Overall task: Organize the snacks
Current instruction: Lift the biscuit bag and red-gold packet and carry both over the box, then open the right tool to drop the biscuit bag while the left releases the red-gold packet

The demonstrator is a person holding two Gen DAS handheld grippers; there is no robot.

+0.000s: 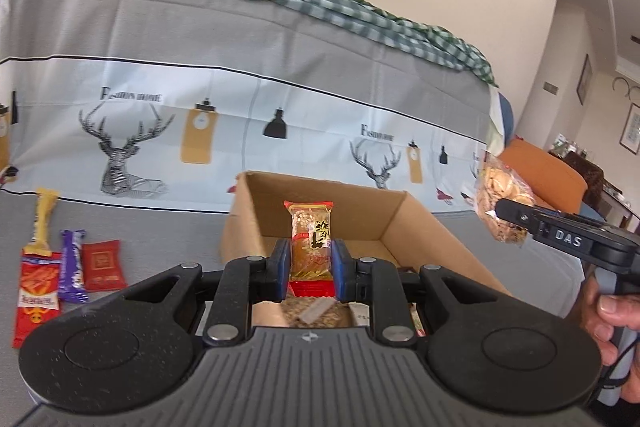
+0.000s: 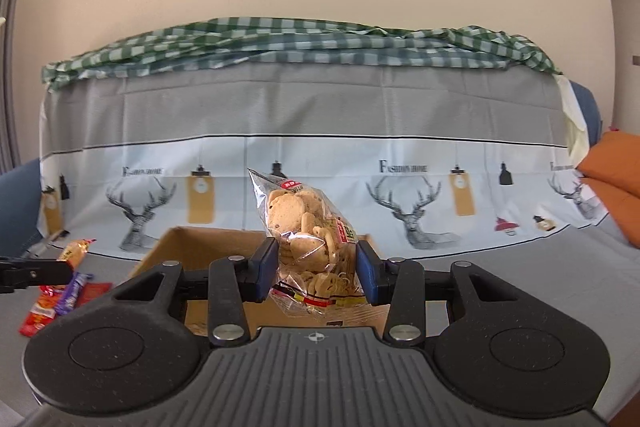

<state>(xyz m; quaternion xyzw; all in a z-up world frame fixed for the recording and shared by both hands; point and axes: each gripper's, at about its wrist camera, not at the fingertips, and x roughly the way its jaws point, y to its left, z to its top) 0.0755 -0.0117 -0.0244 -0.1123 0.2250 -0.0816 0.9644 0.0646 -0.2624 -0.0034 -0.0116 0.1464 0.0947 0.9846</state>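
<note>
The right gripper [image 2: 316, 269] clamps a clear plastic bag of round biscuits [image 2: 310, 231] between its blue pads [image 2: 267, 267] — the bag stands upright, its crimped top tilted left. Just behind and below it sits an open brown cardboard box [image 2: 200, 247]. At far left the black tip of the left gripper [image 2: 36, 273] holds an orange-wrapped snack [image 2: 74, 251], above red and purple packets [image 2: 60, 301] lying flat — all before a deer-print sheet [image 2: 304, 183].

box [image 1: 420, 227]: plain matt cardboard
cookie bag [image 2: 308, 227]: clear glossy plastic film
sofa cover [image 2: 320, 99]: matt printed cloth
</note>
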